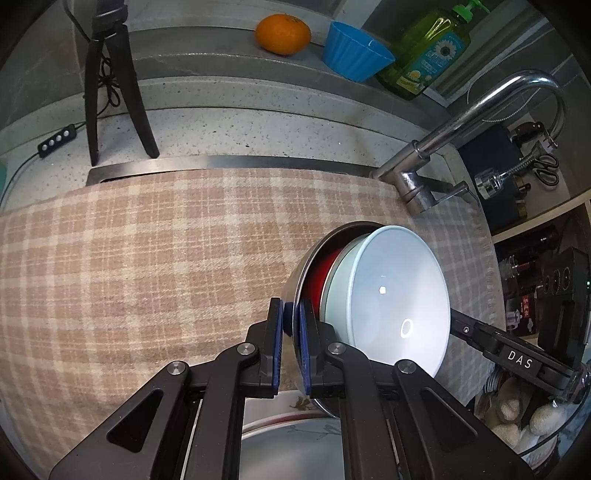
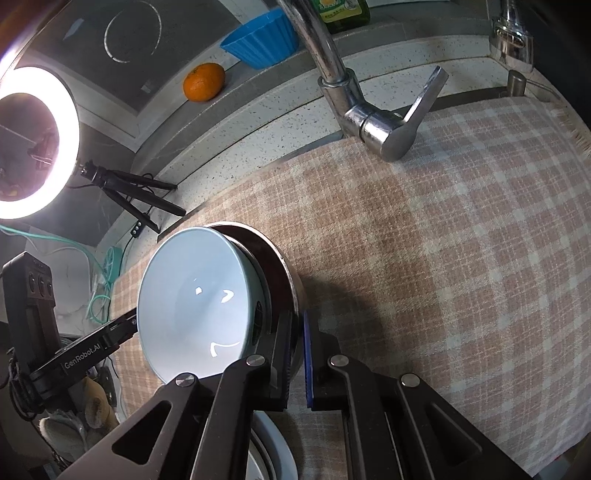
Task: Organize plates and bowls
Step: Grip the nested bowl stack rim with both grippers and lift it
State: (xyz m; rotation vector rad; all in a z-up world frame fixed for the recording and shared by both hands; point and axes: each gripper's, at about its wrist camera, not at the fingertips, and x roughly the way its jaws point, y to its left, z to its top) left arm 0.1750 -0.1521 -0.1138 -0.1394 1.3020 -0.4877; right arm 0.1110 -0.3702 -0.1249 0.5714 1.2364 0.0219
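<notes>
A stack of nested bowls hangs tilted above the checked cloth (image 1: 147, 258). The outer one is a metal bowl (image 1: 312, 249), a red bowl (image 1: 321, 277) sits inside it, and a pale blue bowl (image 1: 395, 295) lies on top. My left gripper (image 1: 291, 339) is shut on the metal bowl's rim at its left side. My right gripper (image 2: 296, 350) is shut on the same metal bowl (image 2: 291, 280) at the opposite side, with the pale blue bowl (image 2: 192, 295) facing that camera. The right gripper's black body (image 1: 517, 358) reaches in behind the stack.
A chrome faucet (image 1: 443, 144) rises at the cloth's far edge. On the ledge behind stand an orange (image 1: 282, 33), a blue ribbed cup (image 1: 354, 51) and a green soap bottle (image 1: 428, 51). A tripod (image 1: 107, 85) holds a ring light (image 2: 37, 140). A plate (image 1: 288, 446) lies below my grippers.
</notes>
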